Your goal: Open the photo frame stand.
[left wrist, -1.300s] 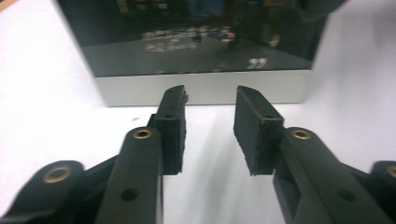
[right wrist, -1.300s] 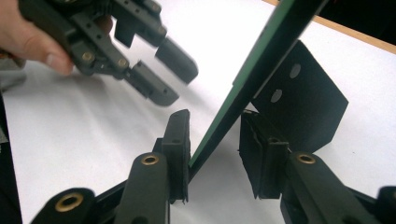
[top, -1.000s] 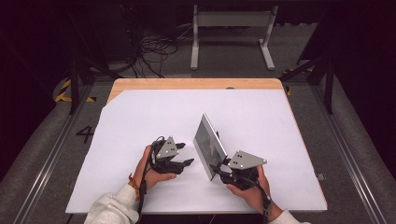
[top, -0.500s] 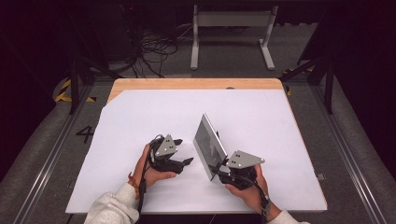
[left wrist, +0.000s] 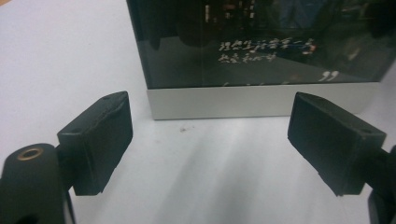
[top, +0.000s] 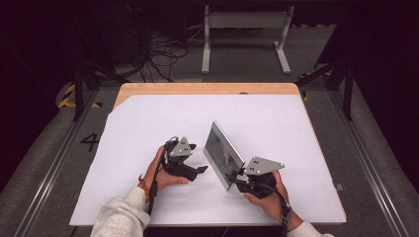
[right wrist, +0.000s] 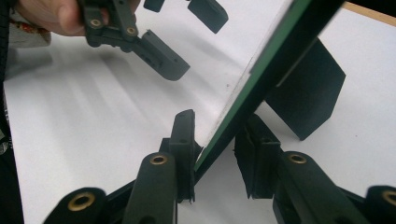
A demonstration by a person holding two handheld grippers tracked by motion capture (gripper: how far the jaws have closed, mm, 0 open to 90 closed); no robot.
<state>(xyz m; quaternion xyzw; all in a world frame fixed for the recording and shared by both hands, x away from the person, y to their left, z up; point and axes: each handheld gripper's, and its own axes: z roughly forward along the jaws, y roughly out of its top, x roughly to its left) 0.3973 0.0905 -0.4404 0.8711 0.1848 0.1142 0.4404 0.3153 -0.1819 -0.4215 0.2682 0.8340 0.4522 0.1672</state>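
Standing: picture frame (top: 224, 154) is upright on the white surface (top: 148, 123), near the front edge, between the two hands, resting on its lower edge and tilted back a little.
Frame build: silver border, dark glass with small pale writing; green-edged back panel and a black kick-stand flap (right wrist: 306, 91) folded out behind, clear in the right gripper view.
Right gripper (top: 236, 178): its fingers (right wrist: 183, 149) straddle the frame's near lower corner and have just been closing; the frame edge sits in the gap. One finger looks against the glass side; whether the other presses the back I cannot tell for sure. I read it as a steadying pinch.
Why held there: a corner grip low down keeps the glass face unobstructed and lets the stand flap swing free behind.
Left gripper (top: 200, 169): just beside the frame's glass side, not touching it. Its fingers (left wrist: 98, 135) are spread wide, nothing between them, and have just been opening.
Why spread: looks like a release of the frame, leaving the right hand to carry it. That is my judgement.
Aim: left gripper view looks square at the frame's lower silver border, low over the surface.
Risk: one-corner hold on a tall thin panel; it could pivot or tip if the stand is not yet bearing.
Surroundings: wooden strip (top: 207, 88) at the far edge, cables (top: 165, 52) on the floor beyond.
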